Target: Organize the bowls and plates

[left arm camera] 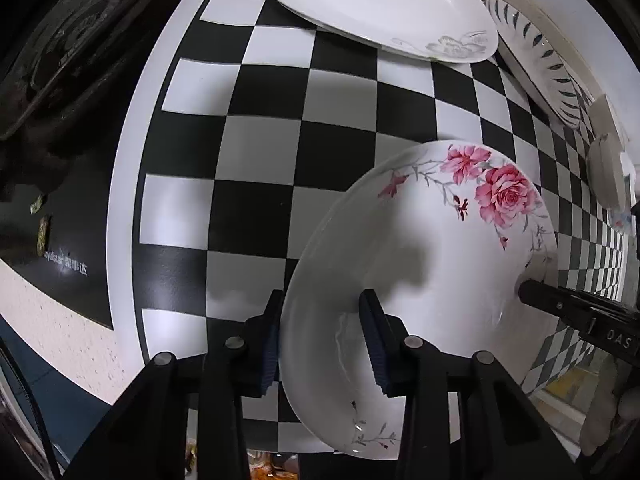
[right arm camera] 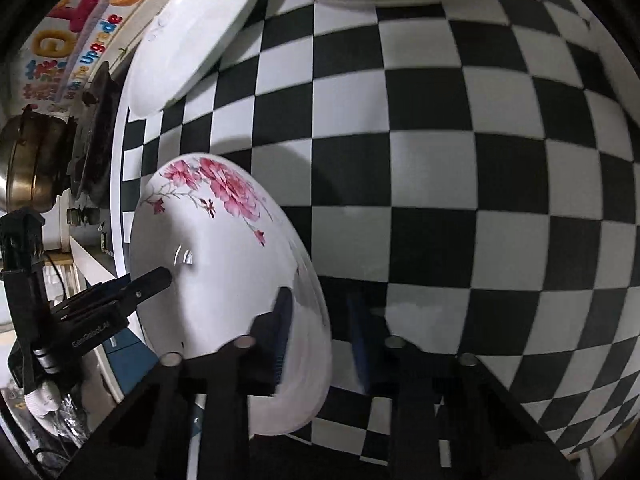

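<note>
Now a rose plate [left arm camera: 432,248] lies on a checkered table [left arm camera: 264,148], with each gripper straddling its rim on opposite sides. Left gripper [left arm camera: 324,344] and right gripper [right arm camera: 320,340] have narrowed jaws, though firm contact is unclear. Likely glazed, stiff, slippery and breakable; rims suit gripping.

The left tool [left arm camera: 324,340] is pointed straight down, its two ribbed pads set either side of the plate [left arm camera: 432,248] rim at one edge. The right tool [right arm camera: 320,336] is tilted steeply down at the opposite edge, one finger [right arm camera: 282,332] inside the rim, the other outside it.
</note>
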`<move>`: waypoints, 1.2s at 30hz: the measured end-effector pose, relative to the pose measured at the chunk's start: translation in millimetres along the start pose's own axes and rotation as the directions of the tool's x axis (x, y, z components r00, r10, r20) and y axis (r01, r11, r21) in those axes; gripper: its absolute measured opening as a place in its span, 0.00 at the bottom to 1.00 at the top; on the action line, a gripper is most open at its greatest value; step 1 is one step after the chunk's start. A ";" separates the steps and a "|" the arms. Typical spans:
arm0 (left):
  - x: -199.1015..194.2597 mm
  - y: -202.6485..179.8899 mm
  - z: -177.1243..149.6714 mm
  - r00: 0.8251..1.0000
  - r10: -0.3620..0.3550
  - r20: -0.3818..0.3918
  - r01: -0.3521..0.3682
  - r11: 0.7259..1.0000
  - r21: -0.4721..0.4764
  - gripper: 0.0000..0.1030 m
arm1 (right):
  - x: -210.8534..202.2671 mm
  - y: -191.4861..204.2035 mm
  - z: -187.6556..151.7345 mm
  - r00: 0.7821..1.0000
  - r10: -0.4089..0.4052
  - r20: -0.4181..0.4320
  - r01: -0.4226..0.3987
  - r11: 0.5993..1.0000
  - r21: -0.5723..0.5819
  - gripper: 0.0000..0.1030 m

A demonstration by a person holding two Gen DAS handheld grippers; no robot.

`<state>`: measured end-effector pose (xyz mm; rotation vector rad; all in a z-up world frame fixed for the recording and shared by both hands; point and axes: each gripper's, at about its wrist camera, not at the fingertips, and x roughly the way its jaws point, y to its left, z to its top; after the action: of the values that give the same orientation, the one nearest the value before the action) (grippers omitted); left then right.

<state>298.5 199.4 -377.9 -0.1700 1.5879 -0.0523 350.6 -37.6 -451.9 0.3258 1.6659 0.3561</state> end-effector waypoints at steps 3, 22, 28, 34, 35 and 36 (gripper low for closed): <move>-1.0 -0.7 -4.0 1.000 0.006 -0.007 -0.006 1.000 0.011 0.33 | 4.5 5.6 -1.1 1.000 -0.017 -0.002 0.017 1.000 -0.003 0.16; -52.3 -76.8 -13.0 0.998 -0.012 0.057 0.007 0.995 0.095 0.33 | -61.1 -35.4 -11.2 0.996 0.006 0.085 -0.007 1.000 0.019 0.16; -48.7 -128.3 0.1 0.998 -0.019 0.061 0.011 0.991 0.133 0.34 | -95.9 -74.8 -14.5 0.993 0.014 0.116 -0.019 0.999 0.039 0.16; -33.3 -173.1 10.3 0.999 -0.004 0.052 -0.004 0.988 0.157 0.34 | -112.0 -120.2 -14.5 0.992 0.016 0.125 -0.025 0.997 0.068 0.16; -29.4 -178.3 7.4 0.999 -0.002 0.048 -0.005 0.987 0.160 0.34 | -111.0 -127.0 -14.5 0.992 0.015 0.124 -0.023 0.997 0.071 0.16; -25.6 -182.9 7.3 0.999 0.000 0.043 -0.007 0.987 0.163 0.34 | -112.2 -137.7 -15.4 0.992 0.014 0.122 -0.023 0.997 0.075 0.16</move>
<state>320.1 23.0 -327.2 -0.0407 1.5331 -0.1742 348.0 -209.8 -405.9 0.4121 1.5600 0.2816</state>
